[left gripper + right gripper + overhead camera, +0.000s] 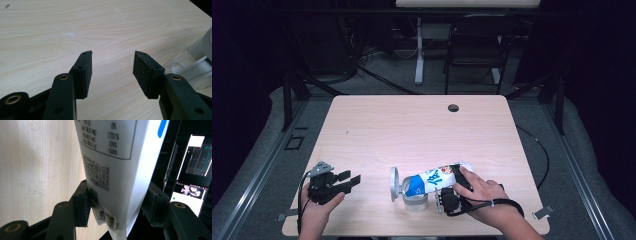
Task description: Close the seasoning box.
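On the table (412,125), the right gripper (451,192) is clamped on a white-and-blue pouch (434,178), which lies tipped on its side at about 6 o'clock of the tabletop, close to the near edge. In the high view the pouch slants from the person's right hand (482,192) at 3 o'clock down toward a clear jar (414,200) at 9 o'clock of it, its blue end resting over the jar's mouth. The jar's round lid (394,184) stands open, hinged up at the jar's 10 o'clock.

In the right gripper view the pouch (115,170) fills the gap between the jaws, both pads pressed against its printed white side, with a barcode near the lower end. A lit screen (192,175) stands at 3 o'clock behind it.

The left gripper (351,180) rests low over the table at 9 o'clock of the jar, well apart from it, held in the left hand (319,202). In the left gripper view its jaws stand apart with bare wood between them, and the jar (190,62) sits at 3 o'clock.
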A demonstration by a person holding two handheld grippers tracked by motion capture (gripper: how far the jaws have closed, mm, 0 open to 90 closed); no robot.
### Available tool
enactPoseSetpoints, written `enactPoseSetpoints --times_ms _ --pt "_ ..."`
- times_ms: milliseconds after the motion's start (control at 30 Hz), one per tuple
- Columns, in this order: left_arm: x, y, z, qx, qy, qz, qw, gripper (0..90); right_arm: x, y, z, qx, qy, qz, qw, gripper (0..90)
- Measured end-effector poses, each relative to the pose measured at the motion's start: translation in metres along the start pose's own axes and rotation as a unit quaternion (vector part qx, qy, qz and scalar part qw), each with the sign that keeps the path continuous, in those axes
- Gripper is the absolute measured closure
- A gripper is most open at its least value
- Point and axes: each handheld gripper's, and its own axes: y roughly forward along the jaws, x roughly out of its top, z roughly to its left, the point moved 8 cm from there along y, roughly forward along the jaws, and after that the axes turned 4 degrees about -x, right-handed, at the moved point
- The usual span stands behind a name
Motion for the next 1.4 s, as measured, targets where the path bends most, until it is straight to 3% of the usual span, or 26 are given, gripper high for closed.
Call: enactPoseSetpoints --times_ms 1400 --pt "-0.0009 0.0000 0.0017 0.002 -0.004 -0.001 1.0000 49.9 0.0017 -0.0005 -0.0016 -0.007 -0.016 -0.003 0.9998 47.1"
